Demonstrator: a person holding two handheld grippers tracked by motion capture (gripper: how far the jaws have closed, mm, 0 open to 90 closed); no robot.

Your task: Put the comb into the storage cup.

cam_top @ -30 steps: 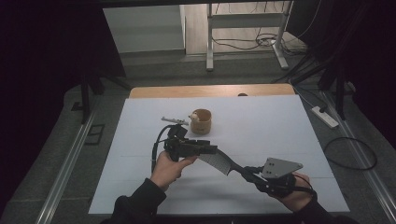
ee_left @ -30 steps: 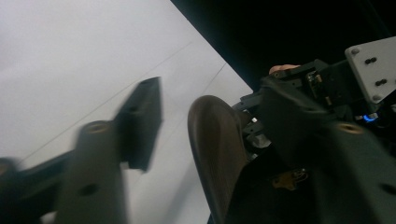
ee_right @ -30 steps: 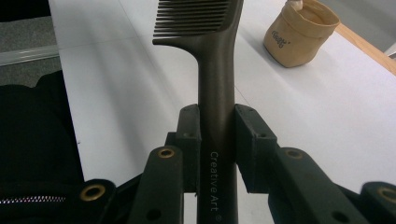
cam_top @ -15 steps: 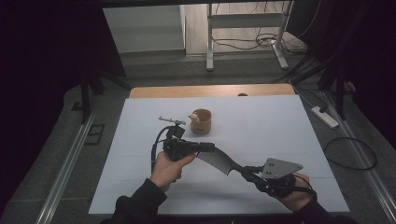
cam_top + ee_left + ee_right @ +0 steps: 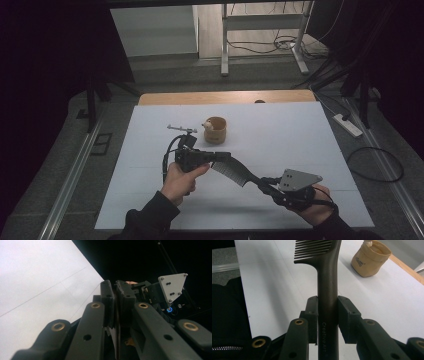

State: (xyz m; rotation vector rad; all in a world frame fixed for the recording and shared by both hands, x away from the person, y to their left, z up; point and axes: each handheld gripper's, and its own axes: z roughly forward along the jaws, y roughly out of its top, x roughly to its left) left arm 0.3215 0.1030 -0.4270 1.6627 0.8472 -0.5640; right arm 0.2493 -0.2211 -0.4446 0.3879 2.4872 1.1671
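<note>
A dark comb (image 5: 235, 172) hangs over the white table (image 5: 300, 150) between my two grippers. My right gripper (image 5: 262, 184) is shut on its handle, and in the right gripper view the pads (image 5: 312, 307) press the shaft of the comb (image 5: 327, 270) from both sides. My left gripper (image 5: 225, 157) has just been closing and is now shut on the comb's toothed end. In the left gripper view its jaws (image 5: 116, 293) stand almost together around a thin dark edge. Beyond them is the right gripper's grey plate (image 5: 172, 286).
A small tan pouch (image 5: 216, 130) (image 5: 370, 258) stands upright on the table beyond the grippers, with a pale object at its rim. A slim metal tool (image 5: 181, 129) lies to its left. A wooden strip (image 5: 225, 96) edges the table's far side.
The left gripper's jaws have closed onto the comb's toothed end. Both hands and the comb have stayed in place.
</note>
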